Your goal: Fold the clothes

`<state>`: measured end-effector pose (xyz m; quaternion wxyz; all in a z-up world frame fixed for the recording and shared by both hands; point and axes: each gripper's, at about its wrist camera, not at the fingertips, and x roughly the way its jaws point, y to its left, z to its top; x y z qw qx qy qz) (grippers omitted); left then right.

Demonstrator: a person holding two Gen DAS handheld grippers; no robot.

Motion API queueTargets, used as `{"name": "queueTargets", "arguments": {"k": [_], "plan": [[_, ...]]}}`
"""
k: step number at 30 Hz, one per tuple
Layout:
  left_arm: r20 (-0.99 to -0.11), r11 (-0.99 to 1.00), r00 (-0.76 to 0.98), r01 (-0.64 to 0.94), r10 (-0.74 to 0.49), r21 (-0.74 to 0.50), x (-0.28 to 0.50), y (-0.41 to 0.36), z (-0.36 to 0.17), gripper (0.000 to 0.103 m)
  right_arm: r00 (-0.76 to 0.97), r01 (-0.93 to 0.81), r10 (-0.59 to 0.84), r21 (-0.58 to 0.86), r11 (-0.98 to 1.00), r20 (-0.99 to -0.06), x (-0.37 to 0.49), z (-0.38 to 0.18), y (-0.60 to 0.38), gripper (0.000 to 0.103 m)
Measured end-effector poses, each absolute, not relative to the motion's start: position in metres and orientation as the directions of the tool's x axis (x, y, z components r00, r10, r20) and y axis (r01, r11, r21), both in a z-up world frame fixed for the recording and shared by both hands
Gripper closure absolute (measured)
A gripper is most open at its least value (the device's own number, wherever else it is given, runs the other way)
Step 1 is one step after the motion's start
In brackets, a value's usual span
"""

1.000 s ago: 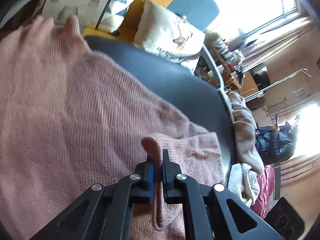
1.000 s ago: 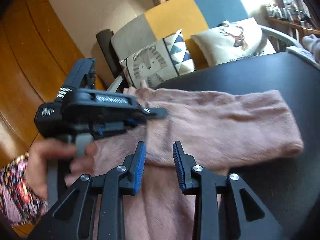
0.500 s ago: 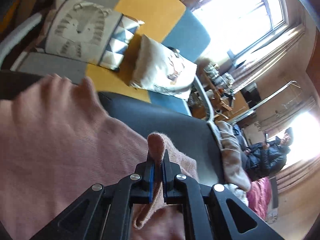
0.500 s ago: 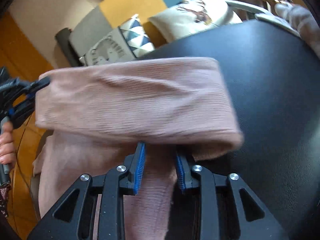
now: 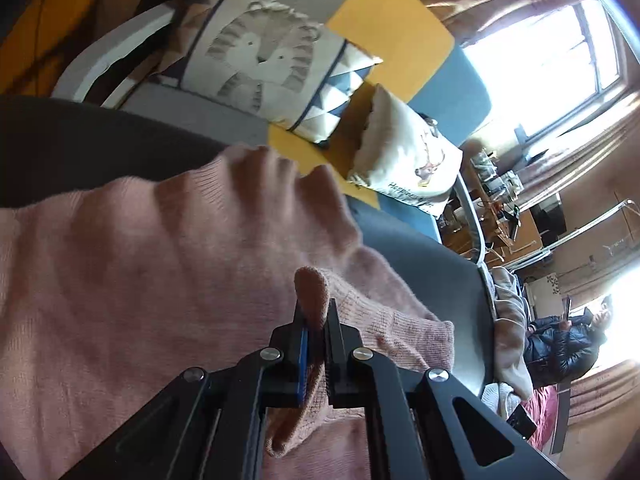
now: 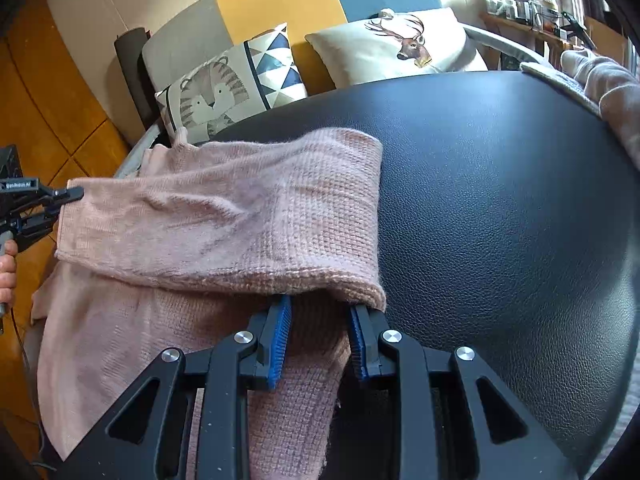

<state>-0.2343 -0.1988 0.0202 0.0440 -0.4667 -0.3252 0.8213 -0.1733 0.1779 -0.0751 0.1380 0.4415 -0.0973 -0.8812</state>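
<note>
The left gripper (image 5: 314, 320) is clamped tight on a fold of the pink knit sweater (image 6: 224, 216), a rounded nub of soft ribbed wool poking up between its jaws. The sweater spreads away ahead and to that tool's left, fuzzy and rumpled. Over on the other side, the right gripper (image 6: 318, 344) sits with its blue-padded jaws apart, tips tucked just under the folded-over edge of the sweater, gripping nothing that shows. Straight ahead of it lies a thick doubled band of knit; off to its left the left gripper (image 6: 60, 196) pinches the far corner, a hand (image 6: 6, 276) on its handle. White lettering on that tool's body is too small to read. All of it rests on a black table (image 6: 500, 208) with a grained, leathery sheen. Beyond: a tiger cushion (image 6: 224, 92), a deer cushion (image 6: 400, 48) with script too blurred to read, on a sofa (image 6: 280, 4) in grey, yellow and blue blocks. Bright window (image 5: 532, 40) ahead and to the left tool's right.
</note>
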Motion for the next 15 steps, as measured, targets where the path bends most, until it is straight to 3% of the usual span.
{"name": "queueTargets", "arguments": {"k": [15], "plan": [[-0.759,-0.738,-0.507,0.305,0.410,-0.602,-0.214,-0.222,-0.044,0.097,-0.582,0.144,-0.316,0.288,-0.947,-0.749,-0.170,-0.076,0.176,0.075]]}}
